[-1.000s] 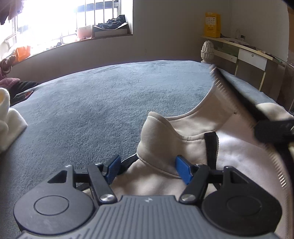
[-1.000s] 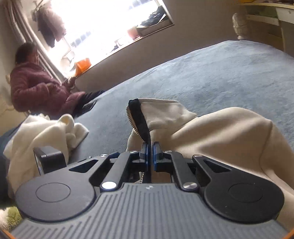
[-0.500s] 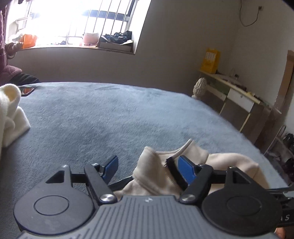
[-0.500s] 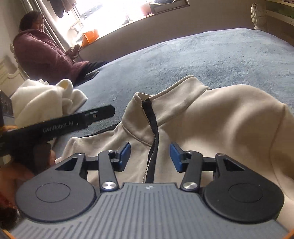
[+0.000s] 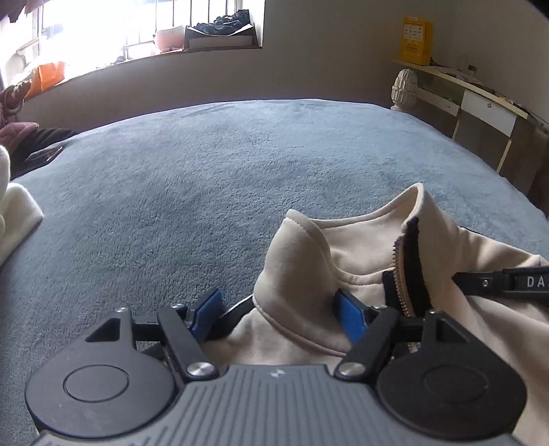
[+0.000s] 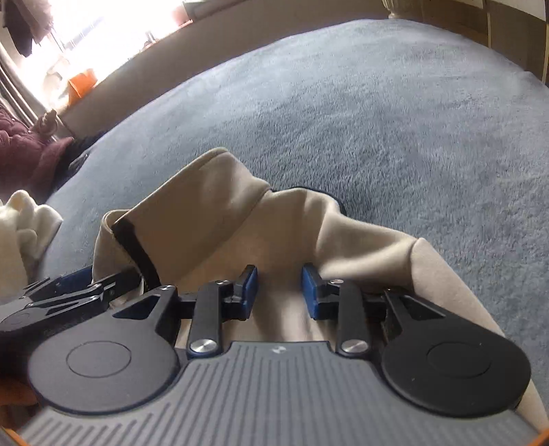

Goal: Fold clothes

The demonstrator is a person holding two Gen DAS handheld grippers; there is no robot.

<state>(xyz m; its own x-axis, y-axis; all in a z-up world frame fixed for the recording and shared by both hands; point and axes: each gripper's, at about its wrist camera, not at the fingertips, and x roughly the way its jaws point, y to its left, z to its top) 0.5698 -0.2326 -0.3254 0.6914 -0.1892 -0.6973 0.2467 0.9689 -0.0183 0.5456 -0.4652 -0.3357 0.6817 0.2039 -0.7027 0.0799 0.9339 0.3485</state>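
Lying bunched on the grey-blue bed, a beige zip-up jacket sits right in front of both tools, its stand-up collar raised and its dark zipper strip running down the front. The left gripper hangs over the collar side with its jaws standing wide; a fold of the collar lies between the blue pads, and the right-hand pad sits just against the cloth, but the two are not pressing it together. From the right gripper's camera, the right gripper is over the jacket near the shoulder, its jaws partly apart and closing, with beige fabric lying in the gap between them; the pads do not yet pinch it. In that same view the left tool shows at the lower left, beside the collar's zipper edge. A heap of white cloth rests on the bed to the left, apart from the jacket. Beyond the bed runs a bright window sill with a box of dark things on it, and a shelf on the far right carries a yellow box. A person's dark red sleeve shows at the far left.
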